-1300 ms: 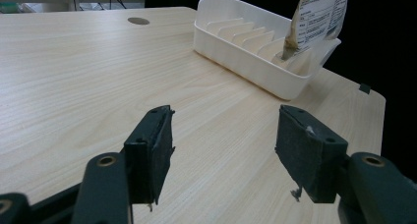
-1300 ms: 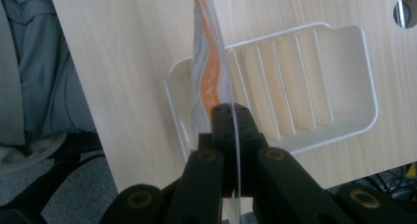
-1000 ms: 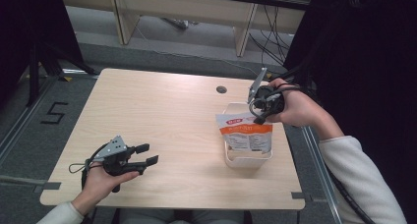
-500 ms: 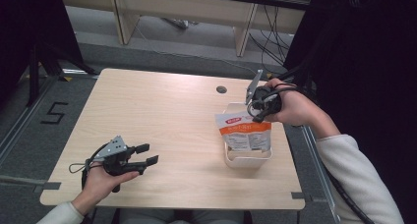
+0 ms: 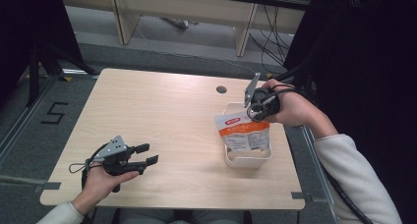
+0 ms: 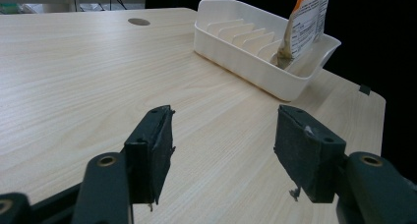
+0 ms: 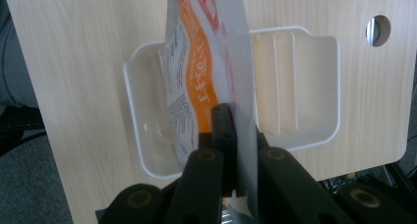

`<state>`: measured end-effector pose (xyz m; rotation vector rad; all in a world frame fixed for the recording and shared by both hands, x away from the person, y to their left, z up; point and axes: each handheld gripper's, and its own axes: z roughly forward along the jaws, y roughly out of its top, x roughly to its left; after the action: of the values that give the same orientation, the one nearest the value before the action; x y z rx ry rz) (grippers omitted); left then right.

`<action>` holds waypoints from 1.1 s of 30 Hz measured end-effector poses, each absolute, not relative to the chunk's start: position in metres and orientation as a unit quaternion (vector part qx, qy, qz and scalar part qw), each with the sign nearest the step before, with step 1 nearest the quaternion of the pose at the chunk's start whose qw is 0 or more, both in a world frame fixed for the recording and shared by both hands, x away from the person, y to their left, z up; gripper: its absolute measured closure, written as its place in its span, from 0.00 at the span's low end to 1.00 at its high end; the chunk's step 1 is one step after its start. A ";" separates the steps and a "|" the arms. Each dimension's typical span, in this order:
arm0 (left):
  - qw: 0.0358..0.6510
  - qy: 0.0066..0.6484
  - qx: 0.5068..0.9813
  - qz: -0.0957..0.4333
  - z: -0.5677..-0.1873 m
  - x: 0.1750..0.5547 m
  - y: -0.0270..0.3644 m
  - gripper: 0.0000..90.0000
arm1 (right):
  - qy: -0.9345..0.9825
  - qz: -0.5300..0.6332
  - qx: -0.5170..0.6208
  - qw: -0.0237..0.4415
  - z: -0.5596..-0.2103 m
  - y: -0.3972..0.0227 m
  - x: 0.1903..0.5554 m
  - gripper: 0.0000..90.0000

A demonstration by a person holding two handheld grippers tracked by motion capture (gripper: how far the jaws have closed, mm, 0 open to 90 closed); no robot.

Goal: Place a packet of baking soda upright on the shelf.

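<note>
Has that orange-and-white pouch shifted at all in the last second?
No. The pouch, pinched in the right claw, sits in the same spot in the white rack, just as far from the table's round hole.

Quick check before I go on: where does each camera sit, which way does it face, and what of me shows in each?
High view: above your side of the table, looking forward and down; both forearms, left tongs open, right tongs.
Left gripper view: rides the left tongs, facing level across the table toward the white tray; open jaws show.
Right gripper view: rides the right tongs, looking down; jaws shut on the orange pouch.
All share the tray and pouch.
</note>
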<state>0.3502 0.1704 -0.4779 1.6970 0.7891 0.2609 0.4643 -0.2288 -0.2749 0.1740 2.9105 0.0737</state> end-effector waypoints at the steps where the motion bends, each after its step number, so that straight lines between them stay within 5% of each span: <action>1: 0.586 0.338 0.728 0.112 -0.478 0.350 0.170 0.43 | 0.992 0.024 0.060 0.112 -0.275 -0.229 0.464 1.00; 33: 0.588 0.337 0.727 0.110 -0.478 0.351 0.170 0.43 | 0.993 0.018 0.071 0.095 -0.294 -0.242 0.463 1.00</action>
<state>0.3508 0.1700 -0.4784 1.6951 0.7841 0.2567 0.4626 -0.2418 -0.2935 0.2091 2.9437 0.0529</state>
